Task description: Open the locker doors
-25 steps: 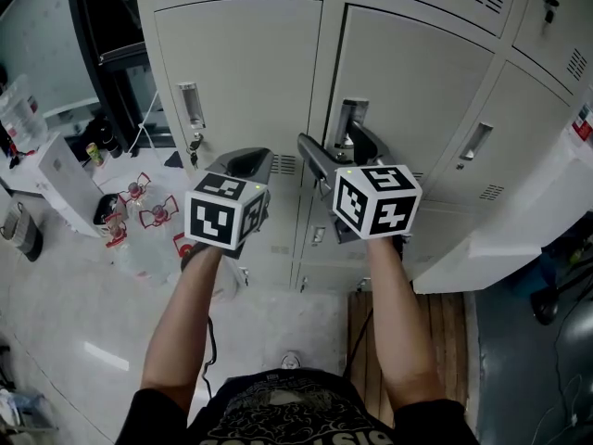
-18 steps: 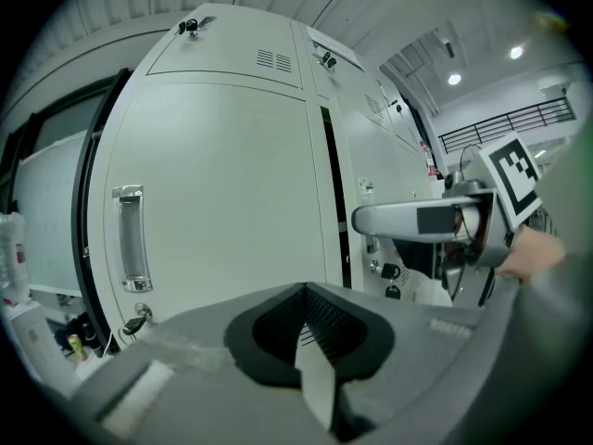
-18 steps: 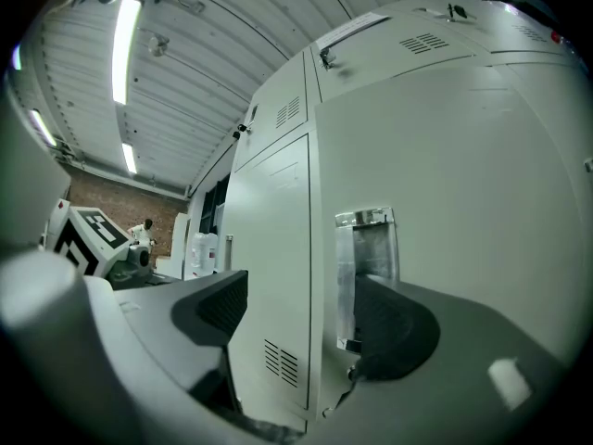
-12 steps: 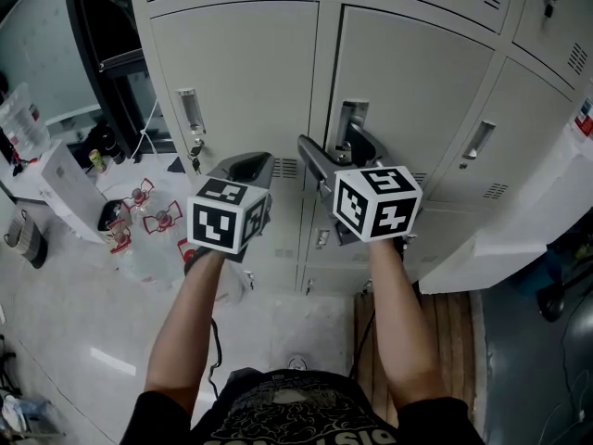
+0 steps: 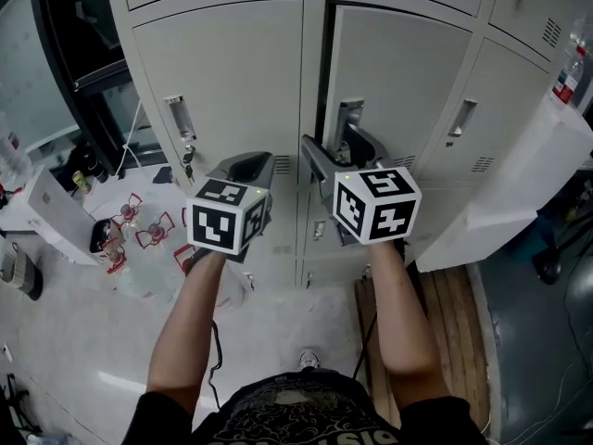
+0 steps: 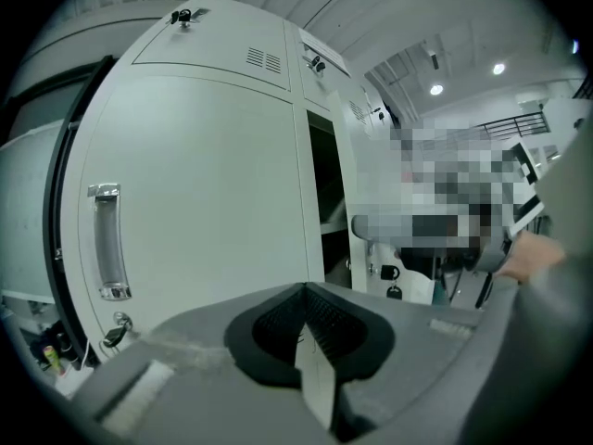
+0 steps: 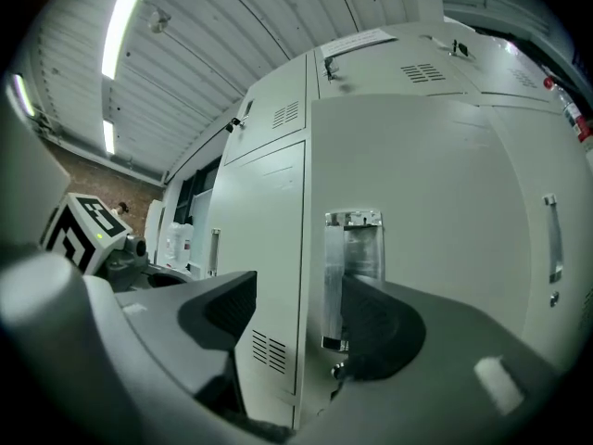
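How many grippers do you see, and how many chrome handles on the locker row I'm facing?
Grippers: 2, left gripper and right gripper
Chrome handles: 3, left handle, middle handle, right handle
Total: 5

Both our forearms reach up mid-frame. Our left gripper [image 5: 245, 162] has its jaws together; our right gripper [image 5: 338, 146] has jaws apart, just narrowing, astride the locker door [image 5: 398, 72] edge.

closed door [image 5: 232, 82] left of ajar door [image 5: 398, 72], planks [image 5: 445, 323] on floor [image 5: 83, 341]
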The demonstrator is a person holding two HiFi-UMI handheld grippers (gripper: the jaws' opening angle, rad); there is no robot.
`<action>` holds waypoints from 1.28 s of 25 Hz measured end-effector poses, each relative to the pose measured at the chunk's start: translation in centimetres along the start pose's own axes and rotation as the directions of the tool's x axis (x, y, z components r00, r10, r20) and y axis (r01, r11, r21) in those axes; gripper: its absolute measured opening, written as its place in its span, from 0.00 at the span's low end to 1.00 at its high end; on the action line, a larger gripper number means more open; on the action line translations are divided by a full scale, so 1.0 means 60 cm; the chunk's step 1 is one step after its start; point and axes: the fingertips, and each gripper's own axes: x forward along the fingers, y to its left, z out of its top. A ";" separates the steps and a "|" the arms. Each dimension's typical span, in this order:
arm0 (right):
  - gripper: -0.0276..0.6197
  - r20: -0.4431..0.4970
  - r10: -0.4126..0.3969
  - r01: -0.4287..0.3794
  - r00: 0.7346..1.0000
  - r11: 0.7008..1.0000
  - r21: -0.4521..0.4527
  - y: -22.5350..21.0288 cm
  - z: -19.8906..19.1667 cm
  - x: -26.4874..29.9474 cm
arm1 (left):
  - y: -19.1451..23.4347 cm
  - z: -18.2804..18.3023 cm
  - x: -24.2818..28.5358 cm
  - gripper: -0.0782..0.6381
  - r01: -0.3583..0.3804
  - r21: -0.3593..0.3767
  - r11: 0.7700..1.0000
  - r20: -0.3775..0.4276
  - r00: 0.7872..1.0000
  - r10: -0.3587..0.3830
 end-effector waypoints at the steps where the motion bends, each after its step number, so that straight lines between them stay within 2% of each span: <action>1: 0.48 -0.002 -0.012 0.012 1.000 1.000 -0.003 0.001 0.000 -0.006 | -0.004 -0.001 -0.001 0.11 0.012 -0.002 1.000 0.001 1.000 -0.012; 12: 0.44 -0.014 -0.145 0.145 0.989 0.989 -0.011 -0.002 0.003 -0.086 | -0.071 -0.008 -0.024 0.11 0.152 -0.002 0.988 0.026 0.988 -0.151; 19: 0.43 -0.009 -0.235 0.236 0.972 0.972 0.011 -0.014 0.005 -0.137 | -0.100 -0.005 -0.039 0.11 0.222 0.008 0.975 0.049 0.974 -0.222; 32: 0.31 -0.009 -0.383 0.383 0.924 0.924 0.008 -0.042 0.005 -0.199 | -0.171 -0.004 -0.039 0.11 0.368 0.040 0.929 0.046 0.928 -0.370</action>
